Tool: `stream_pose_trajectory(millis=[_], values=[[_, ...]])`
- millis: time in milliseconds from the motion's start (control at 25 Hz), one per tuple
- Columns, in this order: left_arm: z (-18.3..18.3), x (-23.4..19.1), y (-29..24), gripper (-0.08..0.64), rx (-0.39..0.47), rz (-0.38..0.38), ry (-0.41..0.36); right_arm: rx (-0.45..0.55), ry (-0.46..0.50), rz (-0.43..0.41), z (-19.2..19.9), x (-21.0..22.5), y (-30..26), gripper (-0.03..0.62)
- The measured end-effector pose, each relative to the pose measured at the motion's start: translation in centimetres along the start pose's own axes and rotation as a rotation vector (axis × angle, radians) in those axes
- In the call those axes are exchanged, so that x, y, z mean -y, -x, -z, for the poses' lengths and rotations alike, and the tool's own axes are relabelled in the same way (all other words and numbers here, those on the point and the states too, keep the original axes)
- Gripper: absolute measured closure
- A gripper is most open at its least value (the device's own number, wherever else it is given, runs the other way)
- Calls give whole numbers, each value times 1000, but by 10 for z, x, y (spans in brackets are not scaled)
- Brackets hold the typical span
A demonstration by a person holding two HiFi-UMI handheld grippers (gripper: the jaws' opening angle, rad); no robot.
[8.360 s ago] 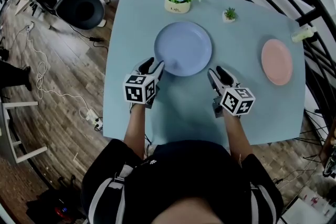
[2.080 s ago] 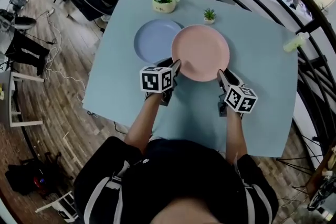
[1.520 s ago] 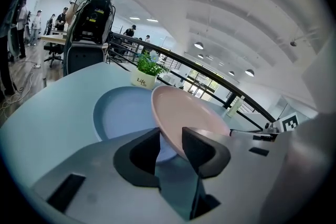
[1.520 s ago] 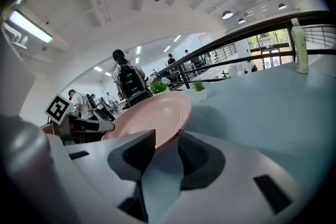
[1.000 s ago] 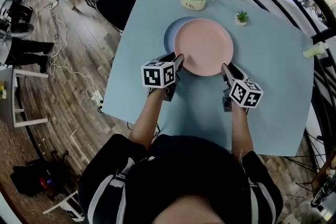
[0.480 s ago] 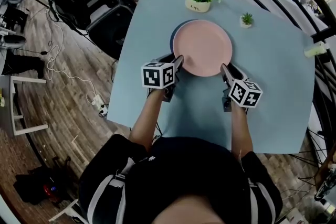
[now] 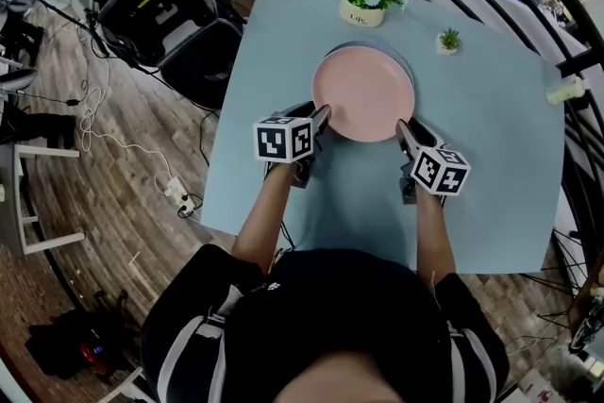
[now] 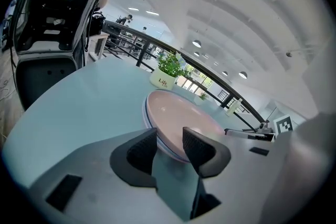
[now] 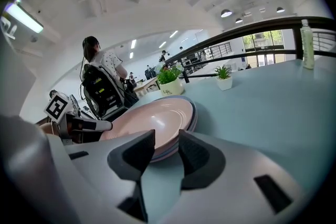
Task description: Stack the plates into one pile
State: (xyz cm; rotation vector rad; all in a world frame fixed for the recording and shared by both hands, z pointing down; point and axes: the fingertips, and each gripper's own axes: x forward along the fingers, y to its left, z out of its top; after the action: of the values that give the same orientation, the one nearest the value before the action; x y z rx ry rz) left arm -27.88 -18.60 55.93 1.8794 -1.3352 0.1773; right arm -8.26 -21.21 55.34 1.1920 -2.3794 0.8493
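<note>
A pink plate point(image 7: 363, 94) lies on top of a blue plate point(image 7: 403, 63), of which only a thin rim shows around it. Both sit on the light blue table point(image 7: 481, 175). My left gripper point(image 7: 318, 116) is at the pink plate's near left edge, shut on its rim. At the near right edge my right gripper point(image 7: 404, 128) is shut on the rim too. In the left gripper view the stacked rims point(image 8: 157, 136) run across the narrow gap of the left gripper point(image 8: 169, 147). The right gripper view shows the pink plate point(image 9: 152, 123) just beyond the right gripper point(image 9: 167, 145).
A white pot of flowers point(image 7: 364, 5) stands just behind the plates, and a small potted plant point(image 7: 449, 41) to its right. A pale bottle point(image 7: 566, 90) lies at the table's right edge. A black chair with gear point(image 7: 156, 5) stands left of the table, and railings run behind.
The pink plate, carried from the table's right side by both grippers, has moved left over the blue plate and now lies centred on it. Both grippers remain at its rim.
</note>
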Motion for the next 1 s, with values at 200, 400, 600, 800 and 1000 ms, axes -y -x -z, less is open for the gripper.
stream_pose_trajectory(millis=[200,400,600,800,1000], values=[[-2,-5,0,419,2,17,-15,21,25,-6,-5,-9,-3,454],[-4,-5,1,413,15,21,-49,39,20,-15,-7,-17,3,454],[-9,-7,-1,408,38,-31,-100,81,1,-43,-14,-24,20,456],[-7,-2,4,408,62,-70,-128,105,-6,-89,-20,-28,35,456],[-5,10,23,408,121,-108,-146,140,21,-103,-29,-31,50,456]])
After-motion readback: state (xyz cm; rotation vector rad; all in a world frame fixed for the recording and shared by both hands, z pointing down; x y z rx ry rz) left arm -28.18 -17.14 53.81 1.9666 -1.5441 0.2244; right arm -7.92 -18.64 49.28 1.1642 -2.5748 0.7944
